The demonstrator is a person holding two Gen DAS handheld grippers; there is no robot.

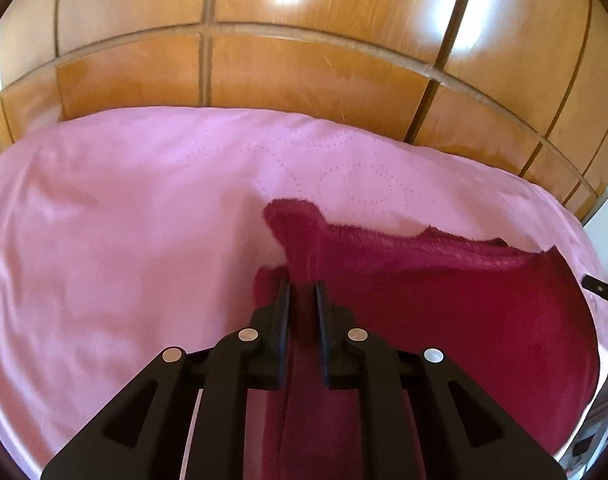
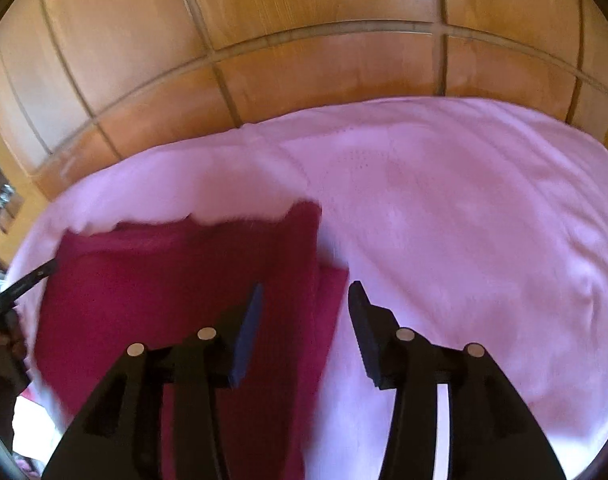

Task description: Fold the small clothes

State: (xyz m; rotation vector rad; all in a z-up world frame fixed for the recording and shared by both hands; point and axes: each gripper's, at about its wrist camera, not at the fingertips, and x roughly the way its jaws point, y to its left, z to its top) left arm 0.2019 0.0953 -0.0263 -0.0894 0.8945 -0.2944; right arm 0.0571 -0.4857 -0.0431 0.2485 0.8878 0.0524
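Note:
A dark red fuzzy garment (image 1: 443, 304) lies on the pink bedspread (image 1: 124, 208). My left gripper (image 1: 302, 286) is shut on a raised fold of the garment at its left edge, and the cloth runs back between the fingers. In the right wrist view the garment (image 2: 176, 280) fills the lower left. My right gripper (image 2: 305, 290) is open, just above the garment's right edge, and holds nothing. Its left finger (image 2: 248, 332) is over red cloth and its right finger (image 2: 367, 332) is over the bedspread (image 2: 463, 220).
A wooden panelled wardrobe (image 1: 304, 60) stands right behind the bed. The tip of the other gripper (image 1: 601, 288) shows at the right edge of the left wrist view, and likewise at the left edge of the right wrist view (image 2: 20, 288).

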